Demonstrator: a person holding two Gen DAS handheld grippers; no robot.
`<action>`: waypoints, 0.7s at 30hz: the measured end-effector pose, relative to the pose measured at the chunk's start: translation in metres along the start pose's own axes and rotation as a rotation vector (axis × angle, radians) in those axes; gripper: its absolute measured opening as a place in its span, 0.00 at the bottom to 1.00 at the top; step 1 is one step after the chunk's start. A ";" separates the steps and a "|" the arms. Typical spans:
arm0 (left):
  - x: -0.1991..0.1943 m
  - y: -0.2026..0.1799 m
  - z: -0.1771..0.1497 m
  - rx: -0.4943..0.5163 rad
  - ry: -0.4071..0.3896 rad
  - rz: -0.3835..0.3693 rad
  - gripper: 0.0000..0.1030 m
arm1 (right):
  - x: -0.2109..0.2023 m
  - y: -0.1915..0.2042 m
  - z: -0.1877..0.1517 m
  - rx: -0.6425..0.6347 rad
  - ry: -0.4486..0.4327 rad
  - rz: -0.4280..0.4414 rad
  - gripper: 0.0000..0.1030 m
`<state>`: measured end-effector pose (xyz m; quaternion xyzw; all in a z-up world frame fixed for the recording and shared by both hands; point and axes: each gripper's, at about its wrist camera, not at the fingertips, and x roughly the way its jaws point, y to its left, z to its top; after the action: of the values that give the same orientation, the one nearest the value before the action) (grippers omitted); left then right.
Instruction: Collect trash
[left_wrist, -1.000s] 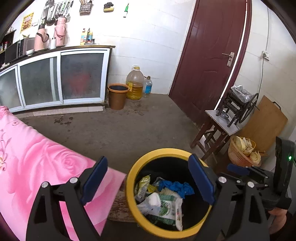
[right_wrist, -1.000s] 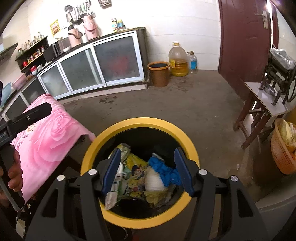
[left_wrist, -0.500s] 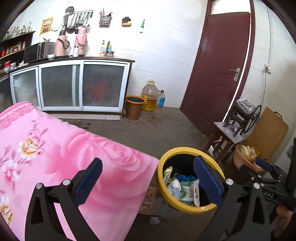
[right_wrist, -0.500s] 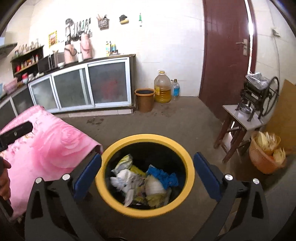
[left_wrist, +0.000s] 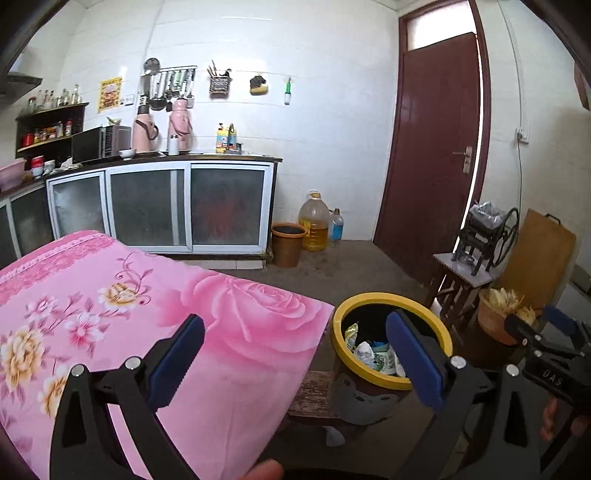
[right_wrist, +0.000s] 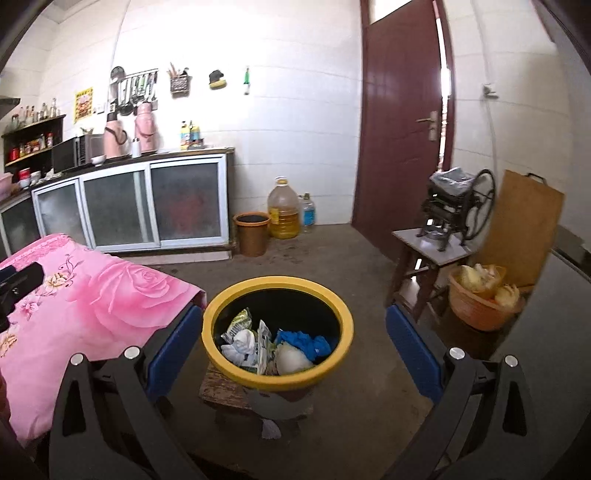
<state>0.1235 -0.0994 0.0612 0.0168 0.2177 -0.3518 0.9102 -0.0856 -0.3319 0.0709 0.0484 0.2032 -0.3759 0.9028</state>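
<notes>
The bin (right_wrist: 277, 332) was seen on the floor beside the pink-clothed worktop (left_wrist: 110, 295), with the trash (right_wrist: 273, 343) lying inside: wrappers, white wads and a blue rag. The left gripper (left_wrist: 295, 358) was held over the cloth's edge, its fingers wide apart and empty. The right gripper (right_wrist: 291, 354) was framing the bin, fingers likewise apart, nothing gripped.

Trash (right_wrist: 273, 343) in bin (right_wrist: 277, 382) beside table (right_wrist: 74, 314)
</notes>
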 end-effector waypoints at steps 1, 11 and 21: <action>-0.008 0.000 -0.004 -0.001 -0.002 0.004 0.92 | -0.007 0.001 -0.003 0.004 -0.002 -0.011 0.92; -0.067 -0.004 -0.044 0.002 -0.062 0.101 0.93 | -0.053 0.004 -0.030 0.063 -0.057 -0.010 0.92; -0.090 -0.012 -0.072 -0.013 -0.048 0.153 0.92 | -0.065 0.015 -0.051 0.016 -0.057 0.029 0.92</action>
<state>0.0292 -0.0380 0.0336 0.0188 0.1963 -0.2802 0.9395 -0.1330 -0.2659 0.0492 0.0480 0.1738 -0.3657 0.9131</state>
